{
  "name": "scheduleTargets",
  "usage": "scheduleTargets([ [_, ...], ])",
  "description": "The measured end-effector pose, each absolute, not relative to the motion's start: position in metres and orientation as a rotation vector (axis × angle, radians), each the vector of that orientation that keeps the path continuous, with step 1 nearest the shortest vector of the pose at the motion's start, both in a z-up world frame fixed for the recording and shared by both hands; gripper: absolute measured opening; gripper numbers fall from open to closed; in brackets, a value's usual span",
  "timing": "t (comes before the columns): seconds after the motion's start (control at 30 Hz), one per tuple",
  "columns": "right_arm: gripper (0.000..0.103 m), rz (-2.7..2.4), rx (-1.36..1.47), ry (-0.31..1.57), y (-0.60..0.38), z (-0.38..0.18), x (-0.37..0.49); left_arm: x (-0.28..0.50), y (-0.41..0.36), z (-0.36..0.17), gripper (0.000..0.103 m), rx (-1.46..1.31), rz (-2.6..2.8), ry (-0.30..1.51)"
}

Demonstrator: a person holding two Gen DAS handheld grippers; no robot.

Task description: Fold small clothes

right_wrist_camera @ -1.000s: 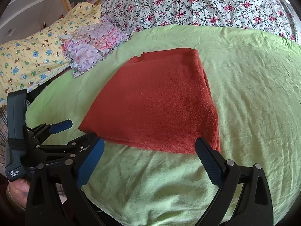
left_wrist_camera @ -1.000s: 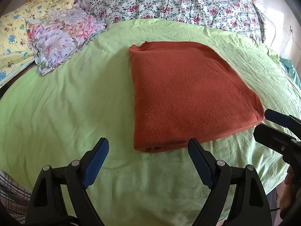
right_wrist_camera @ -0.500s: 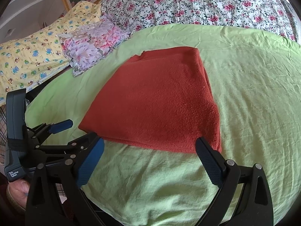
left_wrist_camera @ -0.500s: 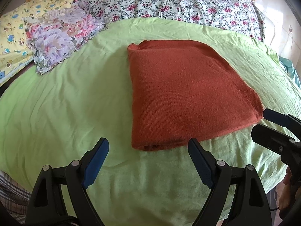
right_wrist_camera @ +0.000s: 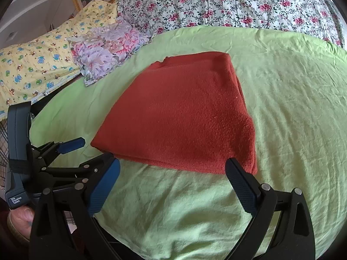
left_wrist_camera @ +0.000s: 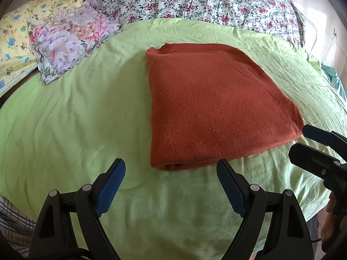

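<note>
A folded rust-red knit garment [left_wrist_camera: 214,106] lies flat on the green sheet [left_wrist_camera: 76,119]; it also shows in the right wrist view [right_wrist_camera: 184,119]. My left gripper [left_wrist_camera: 171,173] is open and empty, just short of the garment's near left corner. My right gripper [right_wrist_camera: 173,173] is open and empty, just short of the garment's near edge. The right gripper also shows at the right edge of the left wrist view [left_wrist_camera: 316,145]. The left gripper shows at the left of the right wrist view [right_wrist_camera: 82,151].
A crumpled pastel floral cloth [left_wrist_camera: 67,41] lies at the far left on the sheet. A yellow cartoon-print pillow [right_wrist_camera: 36,65] sits beyond it. A rose-print quilt [left_wrist_camera: 195,0] covers the far side of the bed. The bed's near edge is right below both grippers.
Both grippers have drawn back slightly from the garment and the left view has shifted a little. The garment has not moved. Both grippers stay open.
</note>
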State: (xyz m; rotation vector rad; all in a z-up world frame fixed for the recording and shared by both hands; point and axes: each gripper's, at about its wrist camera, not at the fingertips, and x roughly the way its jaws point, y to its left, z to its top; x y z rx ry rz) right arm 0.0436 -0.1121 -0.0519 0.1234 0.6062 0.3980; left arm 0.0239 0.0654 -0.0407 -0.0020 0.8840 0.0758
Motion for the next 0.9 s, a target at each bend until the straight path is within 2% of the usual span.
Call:
scheduleTargets([
  [0.9,0.098,0.402,0.131,0.613,-0.1095,-0.0525,0.0428,0.0229,0.0601,-0.0434,0.087,-0.019,0.079,0.9],
])
